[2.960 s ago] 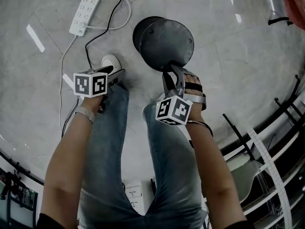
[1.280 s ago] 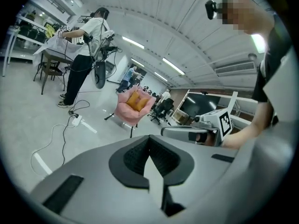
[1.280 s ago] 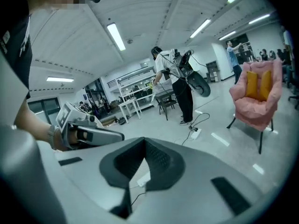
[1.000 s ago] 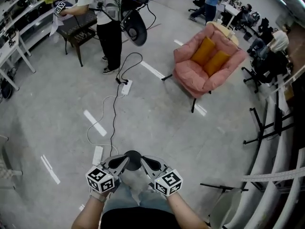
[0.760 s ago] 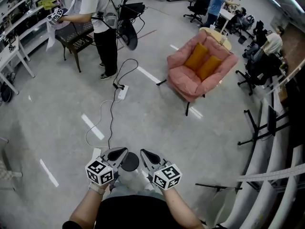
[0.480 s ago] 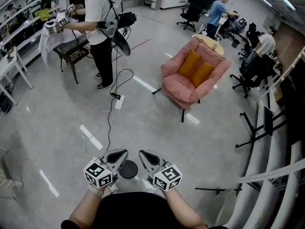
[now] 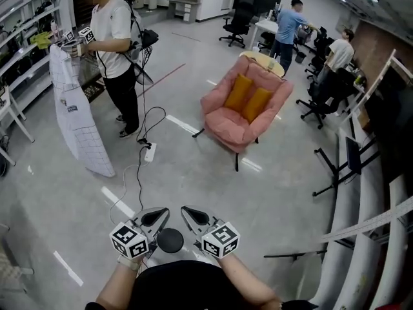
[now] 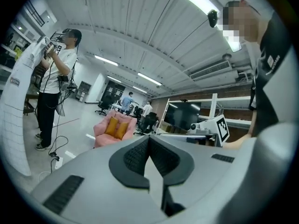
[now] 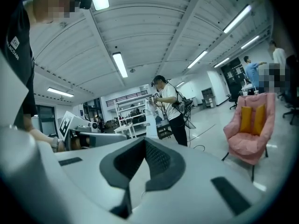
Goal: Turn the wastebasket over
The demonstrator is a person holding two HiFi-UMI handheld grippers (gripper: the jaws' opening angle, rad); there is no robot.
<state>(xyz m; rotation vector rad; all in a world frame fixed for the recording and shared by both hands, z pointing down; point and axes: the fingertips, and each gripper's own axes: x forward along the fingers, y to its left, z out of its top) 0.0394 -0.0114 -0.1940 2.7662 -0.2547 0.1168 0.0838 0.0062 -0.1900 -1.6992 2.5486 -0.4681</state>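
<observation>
The dark round wastebasket (image 7: 170, 240) stands on the floor at my feet. I see it from above as a black disc, its near side hidden by my body. My left gripper (image 7: 164, 211) and right gripper (image 7: 184, 210) are held up side by side above it, well apart from it, pointing out across the room. In the left gripper view the left gripper (image 8: 148, 142) has its dark pads pressed together with nothing between them. The right gripper (image 9: 145, 144) in the right gripper view is shut the same way and holds nothing.
A pink armchair (image 7: 237, 113) with orange cushions stands mid-room. At far left a person (image 7: 116, 41) holds up a white cloth (image 7: 79, 118). A power strip (image 7: 150, 152) and cables lie on the floor ahead. Metal racks (image 7: 361, 192) line the right; people and office chairs are at the back.
Both grippers have risen away from the wastebasket and stayed shut, close together. The head view has tilted up, so more of the room shows and the basket looks smaller.
</observation>
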